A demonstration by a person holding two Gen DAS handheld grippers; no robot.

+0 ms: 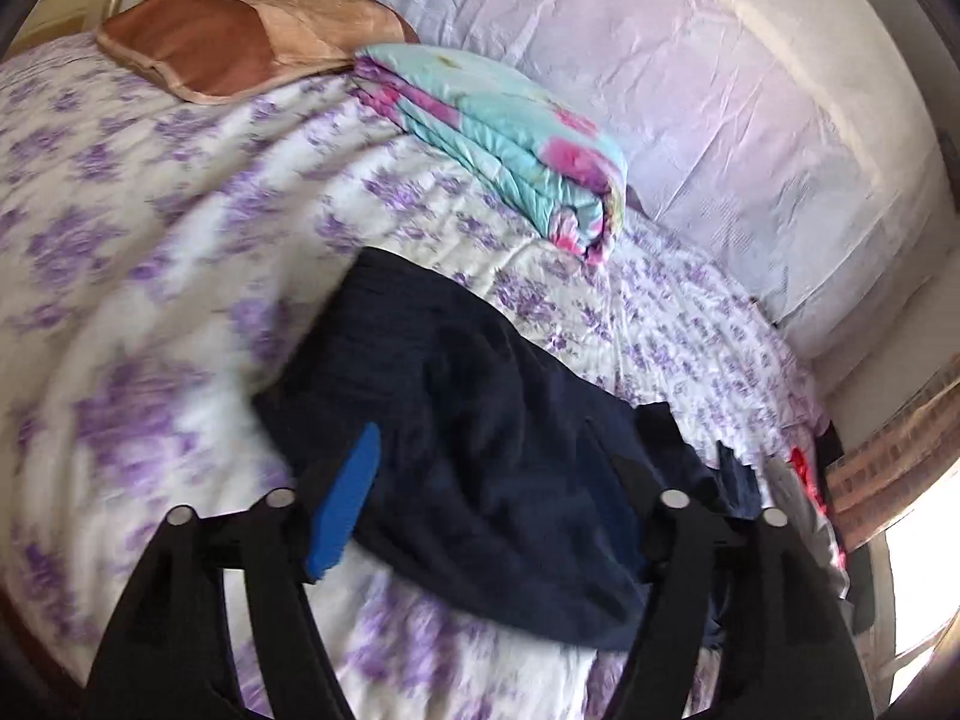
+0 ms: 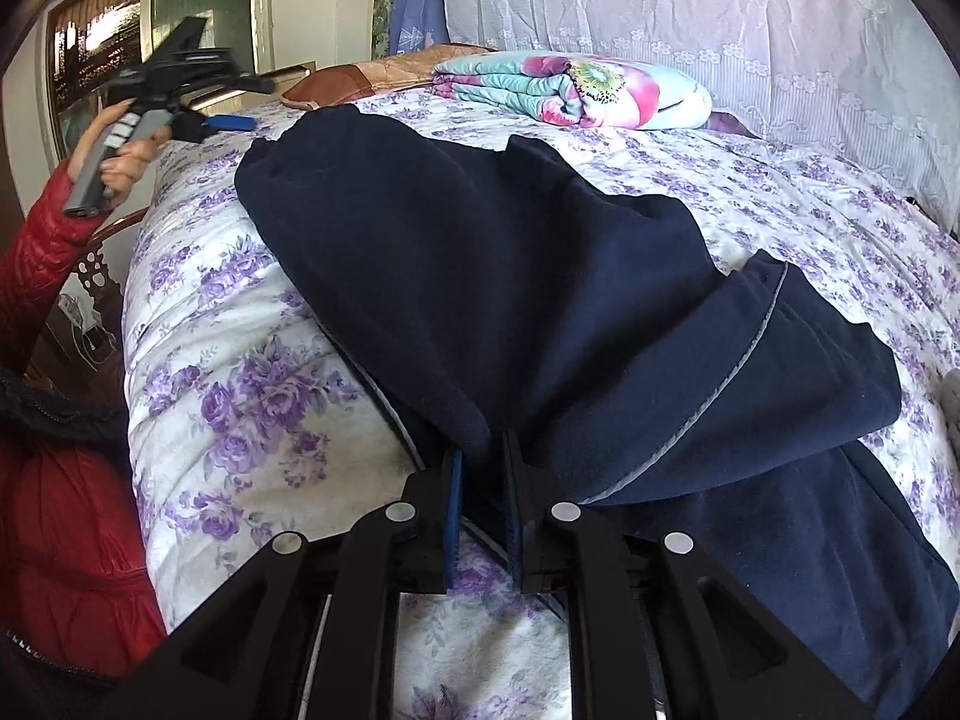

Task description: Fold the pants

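Observation:
Dark navy pants (image 2: 540, 276) with thin grey piping lie partly folded across the bed, and show in the left wrist view (image 1: 480, 450) too. My right gripper (image 2: 483, 480) is shut on a fold of the pants at their near edge. My left gripper (image 1: 480, 480) is open and empty, hovering above the pants; its blue left pad (image 1: 348, 504) shows clearly, the right finger is dark against the cloth. In the right wrist view the left gripper (image 2: 228, 120) is held up in a hand at the far left, above the bed edge.
The bed has a white cover with purple flowers (image 2: 240, 372). A folded turquoise and pink quilt (image 2: 576, 87) and a brown pillow (image 1: 240, 36) lie at the head. A lace curtain (image 2: 720, 18) hangs behind. The person's red jacket (image 2: 54, 540) is at the left.

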